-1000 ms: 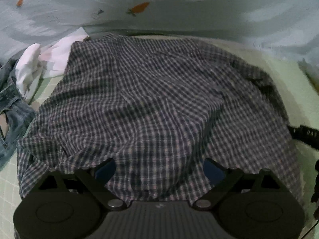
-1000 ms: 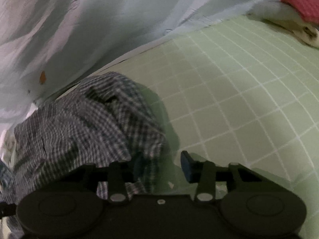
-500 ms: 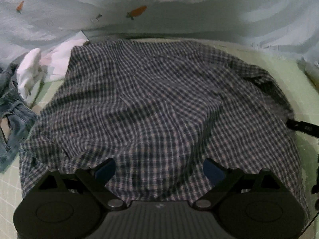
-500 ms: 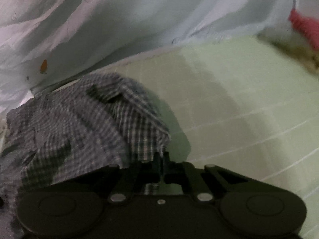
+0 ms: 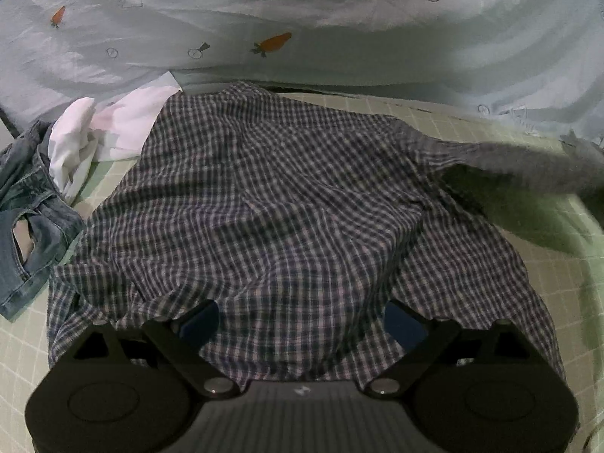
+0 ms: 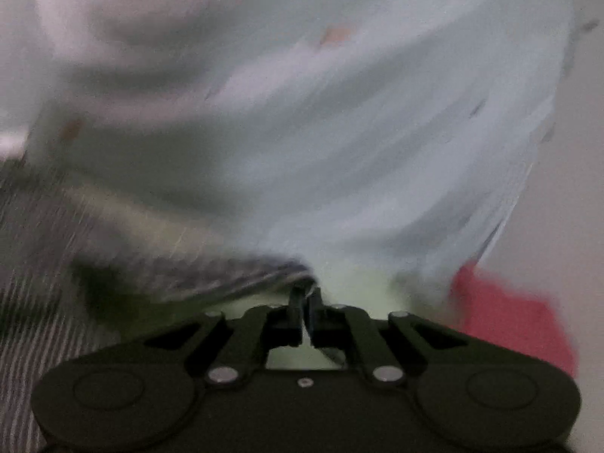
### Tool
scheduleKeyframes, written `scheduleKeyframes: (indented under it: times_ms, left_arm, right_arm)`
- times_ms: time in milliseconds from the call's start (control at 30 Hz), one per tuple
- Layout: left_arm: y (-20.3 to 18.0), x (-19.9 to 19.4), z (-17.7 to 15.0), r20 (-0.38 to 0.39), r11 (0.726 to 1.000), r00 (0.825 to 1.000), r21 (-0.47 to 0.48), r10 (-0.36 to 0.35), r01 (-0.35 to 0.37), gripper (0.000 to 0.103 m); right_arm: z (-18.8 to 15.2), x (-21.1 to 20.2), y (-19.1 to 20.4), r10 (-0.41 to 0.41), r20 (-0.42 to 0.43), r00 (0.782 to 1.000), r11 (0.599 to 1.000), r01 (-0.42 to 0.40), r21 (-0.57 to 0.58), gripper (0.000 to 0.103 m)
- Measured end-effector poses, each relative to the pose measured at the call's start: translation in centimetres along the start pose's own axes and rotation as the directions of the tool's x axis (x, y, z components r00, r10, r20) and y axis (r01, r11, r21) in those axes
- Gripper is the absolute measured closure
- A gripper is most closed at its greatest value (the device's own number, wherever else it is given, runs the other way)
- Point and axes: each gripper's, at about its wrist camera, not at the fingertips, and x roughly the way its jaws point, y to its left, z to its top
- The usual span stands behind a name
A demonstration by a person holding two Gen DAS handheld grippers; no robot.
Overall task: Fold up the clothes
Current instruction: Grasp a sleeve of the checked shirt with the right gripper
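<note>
The checked shirt (image 5: pixel 271 204) lies spread over the green gridded mat (image 5: pixel 547 275), filling the middle of the left wrist view. The left gripper (image 5: pixel 302 317) rests over its near hem at 6 o'clock, jaws spread wide with cloth lying between them, not pinched. At 3 o'clock one sleeve (image 5: pixel 528 166) is stretched out, blurred. The right gripper (image 6: pixel 305 298) has its jaws nearly closed, parting very slightly, on the sleeve end (badly blurred view). Jeans (image 5: pixel 26 207) and a white garment (image 5: pixel 102 132) sit at 9 to 10 o'clock. The carrot-print sheet (image 5: pixel 271 43) lies at 12; no writing is legible. A red cloth (image 6: pixel 509 317) shows at 4 o'clock.
</note>
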Motion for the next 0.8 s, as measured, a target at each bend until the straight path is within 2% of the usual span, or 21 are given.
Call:
scheduleKeyframes:
  times_ms: [33,100,133,167,200,233,300,367,433,500,567,633,733,800]
  left_arm:
    - [0.0,-0.1,0.0,0.005,1.0,1.0,0.002,0.004,-0.004,0.009]
    - [-0.1,-0.3,0.0,0.009,1.0,1.0,0.005,0.01,-0.01,0.008]
    - [-0.1,-0.4,0.0,0.01,1.0,1.0,0.007,0.012,-0.012,0.008]
    - [-0.1,-0.5,0.0,0.011,1.0,1.0,0.01,0.014,-0.014,0.008]
    - [-0.1,-0.6,0.0,0.012,1.0,1.0,0.012,0.016,-0.016,0.008]
    - [-0.1,-0.7,0.0,0.011,1.0,1.0,0.013,0.017,-0.017,0.008]
    - [-0.2,-0.8,0.1,0.007,1.0,1.0,0.016,0.021,-0.021,0.008]
    - [-0.4,-1.0,0.0,0.0,1.0,1.0,0.018,0.021,-0.021,0.008]
    - [-0.6,-1.3,-0.2,-0.006,1.0,1.0,0.019,0.017,-0.017,0.008]
    - [-0.9,-1.8,-0.5,-0.01,0.999,1.0,0.024,0.023,-0.023,0.008]
    - [-1.3,-2.3,-0.9,-0.011,0.999,0.999,0.029,0.037,-0.037,0.009]
    - [-1.7,-3.0,-1.3,-0.009,0.998,0.998,0.021,0.055,-0.055,0.008]
    - [-2.3,-4.1,-1.9,-0.014,0.996,0.996,-0.002,0.085,-0.085,0.008]
    - [-2.9,-4.8,-2.4,-0.022,0.994,0.994,-0.02,0.104,-0.104,0.008]
  right_arm:
    - [-1.2,0.9,0.6,0.054,-0.086,0.995,0.998,-0.054,0.013,0.096]
    - [-3.2,1.3,0.8,0.121,-0.186,0.975,0.991,-0.11,0.071,0.094]
    - [-4.2,1.4,0.9,0.152,-0.229,0.962,0.986,-0.131,0.104,0.089]
    - [-4.8,1.1,0.6,0.168,-0.237,0.957,0.981,-0.139,0.134,0.072]
    - [-5.0,0.4,-0.1,0.17,-0.217,0.961,0.976,-0.134,0.17,0.061]
    - [-5.1,-0.4,-1.0,0.165,-0.189,0.968,0.968,-0.123,0.217,0.043]
    - [-5.7,-1.4,-3.2,0.137,-0.146,0.98,0.943,-0.084,0.321,0.031]
    - [-6.3,-1.2,-5.5,0.089,-0.151,0.985,0.905,-0.017,0.425,0.017]
    - [-7.2,0.0,-7.8,0.035,-0.198,0.98,0.864,0.069,0.498,0.016]
    - [-8.0,1.7,-9.4,-0.007,-0.249,0.968,0.842,0.14,0.521,0.016]
    - [-8.7,3.1,-10.4,-0.017,-0.275,0.961,0.834,0.166,0.526,0.016]
    - [-9.4,4.3,-10.6,0.005,-0.29,0.957,0.847,0.15,0.51,0.018]
    - [-10.2,5.1,-10.8,0.014,-0.286,0.958,0.863,0.132,0.487,0.033]
    - [-10.3,4.6,-10.7,0.019,-0.24,0.971,0.885,0.095,0.457,0.065]
